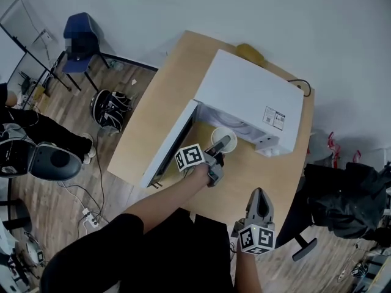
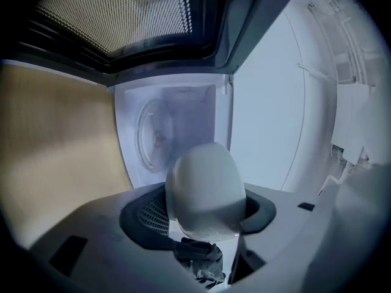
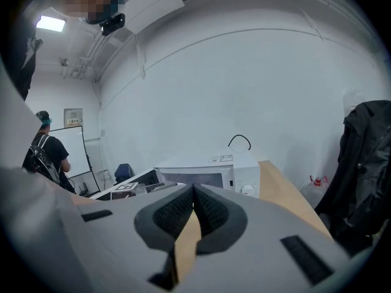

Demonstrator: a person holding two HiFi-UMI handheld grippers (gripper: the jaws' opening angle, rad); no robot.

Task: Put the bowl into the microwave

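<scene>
The white microwave (image 1: 247, 96) stands on the wooden table (image 1: 159, 102) with its door (image 1: 170, 145) swung open to the left. My left gripper (image 1: 223, 142) is shut on a white bowl (image 1: 231, 133) right at the oven's mouth. In the left gripper view the bowl (image 2: 204, 188) fills the gap between the pads (image 2: 146, 215), and the lit cavity with its glass turntable (image 2: 156, 136) lies straight ahead. My right gripper (image 1: 259, 192) hangs over the table's near edge, shut with nothing in it. In its own view the right gripper (image 3: 193, 191) points toward the microwave (image 3: 208, 173).
A yellow thing (image 1: 250, 52) lies behind the microwave. A blue chair (image 1: 82, 38) and a black bag (image 1: 110, 108) are on the floor at the left. A dark jacket (image 1: 348, 200) hangs at the right. A person (image 3: 46, 145) stands far off.
</scene>
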